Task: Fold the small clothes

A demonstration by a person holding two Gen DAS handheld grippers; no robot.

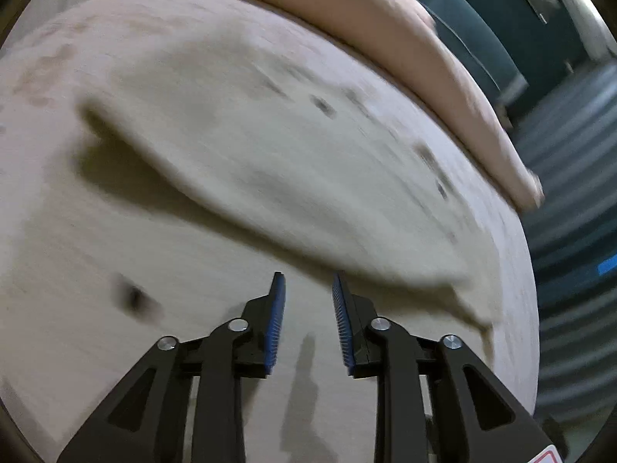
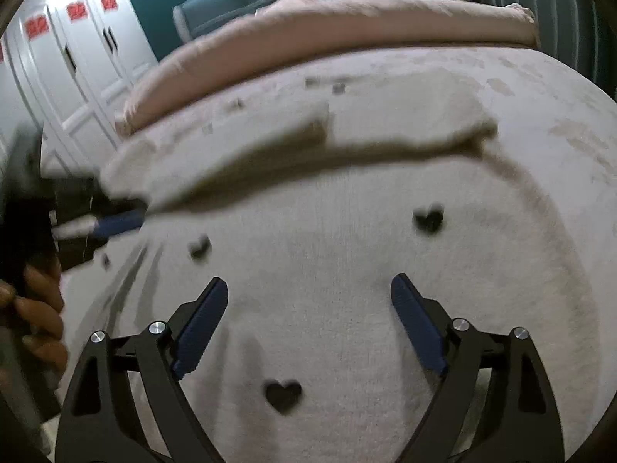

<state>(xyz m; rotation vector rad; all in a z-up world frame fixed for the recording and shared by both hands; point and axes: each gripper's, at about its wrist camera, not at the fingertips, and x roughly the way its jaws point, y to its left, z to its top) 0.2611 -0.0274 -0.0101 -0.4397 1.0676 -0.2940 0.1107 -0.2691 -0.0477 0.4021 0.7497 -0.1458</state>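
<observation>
With both grippers empty, garment (image 2: 347,270) lies half-folded.

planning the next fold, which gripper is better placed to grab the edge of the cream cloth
Left, probably. The left gripper sits with its fingers right at the folded cloth edge, slightly parted and empty. The right gripper hangs wide open over flat bedding, further from that edge.

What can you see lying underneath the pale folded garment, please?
The pale garment lies on a light bedspread printed with dark hearts. Whatever the spread carries directly beneath the cloth is covered, so it cannot be seen.
</observation>
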